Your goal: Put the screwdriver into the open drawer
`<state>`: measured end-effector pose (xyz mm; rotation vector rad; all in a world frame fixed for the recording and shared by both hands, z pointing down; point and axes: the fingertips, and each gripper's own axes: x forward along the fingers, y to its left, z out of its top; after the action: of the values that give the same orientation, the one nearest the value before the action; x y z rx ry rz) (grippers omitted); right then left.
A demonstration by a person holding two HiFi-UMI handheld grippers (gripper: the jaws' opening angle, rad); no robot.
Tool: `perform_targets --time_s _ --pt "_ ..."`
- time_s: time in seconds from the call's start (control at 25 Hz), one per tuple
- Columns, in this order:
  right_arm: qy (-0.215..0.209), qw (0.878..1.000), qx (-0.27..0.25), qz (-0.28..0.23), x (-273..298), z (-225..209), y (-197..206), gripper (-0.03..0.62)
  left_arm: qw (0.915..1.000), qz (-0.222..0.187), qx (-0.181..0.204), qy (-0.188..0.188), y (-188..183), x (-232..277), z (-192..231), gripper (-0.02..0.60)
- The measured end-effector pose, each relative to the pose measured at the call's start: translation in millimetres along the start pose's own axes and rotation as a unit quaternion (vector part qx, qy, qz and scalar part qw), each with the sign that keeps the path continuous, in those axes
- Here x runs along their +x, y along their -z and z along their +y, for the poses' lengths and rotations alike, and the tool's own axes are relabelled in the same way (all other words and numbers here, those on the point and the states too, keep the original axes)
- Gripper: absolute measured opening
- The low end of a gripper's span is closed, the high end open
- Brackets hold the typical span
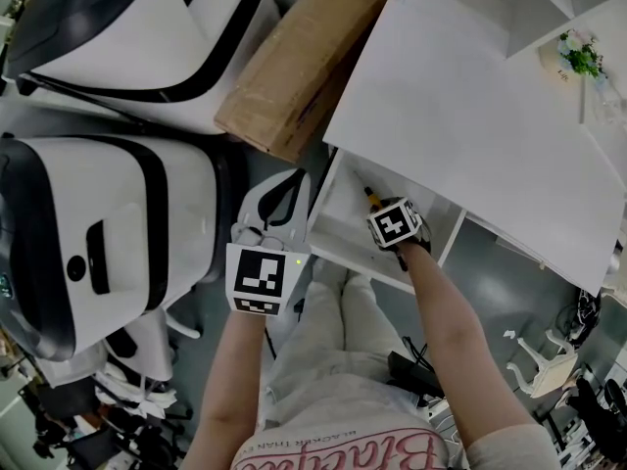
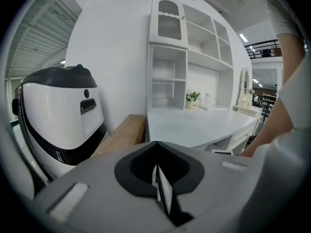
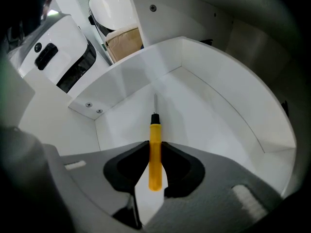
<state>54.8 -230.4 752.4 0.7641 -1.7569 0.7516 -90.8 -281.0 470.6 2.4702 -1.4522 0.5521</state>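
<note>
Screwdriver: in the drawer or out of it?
In, but not set down. The right gripper holds the screwdriver by its yellow handle within the drawer, shaft aimed at its bottom; contact cannot be told.

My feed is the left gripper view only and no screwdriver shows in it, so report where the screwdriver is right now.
Observer: The right gripper is shut on the screwdriver, clamping its yellow handle, with the metal shaft pointing away from the jaws.
Operator: Now give me its place against the drawer.
Observer: In the head view the drawer stands pulled open below the white desk, and the right gripper reaches down into it. The shaft points at the drawer's floor near a back corner. I cannot tell whether the tip touches.
</note>
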Motion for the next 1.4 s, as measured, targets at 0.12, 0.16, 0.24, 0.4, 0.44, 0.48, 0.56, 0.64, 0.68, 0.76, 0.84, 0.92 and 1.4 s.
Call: perform_targets --time_s 0.12,0.16,0.24,0.4,0.44,0.48,0.56,0.64,0.68,0.76,0.84,0.92,1.4 --pt "0.015 1.000 0.006 0.016 2 -2 6 0.083 1.0000 0.001 -0.003 -0.005 3 -1 5 0.011" --pt "0.020 0.999 0.008 0.024 3 -4 8 0.083 1.0000 0.002 -0.004 -0.005 3 -2 6 0.011" --pt "0.026 0.999 0.002 0.019 5 -5 4 0.083 1.0000 0.002 -0.003 -0.006 4 -3 9 0.011" --pt "0.034 0.999 -0.001 0.018 4 -5 3 0.099 1.0000 0.000 -0.001 -0.004 2 -4 10 0.012" --pt "0.035 0.999 -0.001 0.018 3 -5 3 0.120 1.0000 -0.002 0.000 -0.002 1 -4 10 0.011" --pt "0.037 0.999 0.000 0.017 2 -6 2 0.142 1.0000 -0.004 0.001 0.000 0 -4 9 0.012" --pt "0.041 0.999 0.003 0.014 -1 -6 1 0.174 1.0000 -0.007 0.004 0.004 -2 -5 8 0.011" --pt "0.047 0.999 0.006 0.011 -6 -7 -1 0.200 0.9999 -0.010 0.005 0.008 -3 -7 7 0.012" --pt "0.052 0.999 0.006 0.010 -9 -7 -1 0.207 0.9999 -0.012 0.006 0.010 -4 -8 7 0.011" --pt "0.061 0.998 0.006 0.008 -16 -8 -2 0.213 0.9998 -0.015 0.008 0.014 -6 -10 6 0.012" --pt "0.069 0.998 0.005 0.003 -23 -9 -3 0.215 0.9996 -0.018 0.010 0.017 -8 -12 6 0.012" --pt "0.077 0.997 0.003 -0.003 -31 -10 -5 0.215 0.9995 -0.024 0.011 0.019 -12 -15 6 0.012" --pt "0.093 0.994 -0.025 -0.047 -96 -1 -13 0.213 0.9974 -0.058 0.010 0.041 -32 -28 -17 0.012"
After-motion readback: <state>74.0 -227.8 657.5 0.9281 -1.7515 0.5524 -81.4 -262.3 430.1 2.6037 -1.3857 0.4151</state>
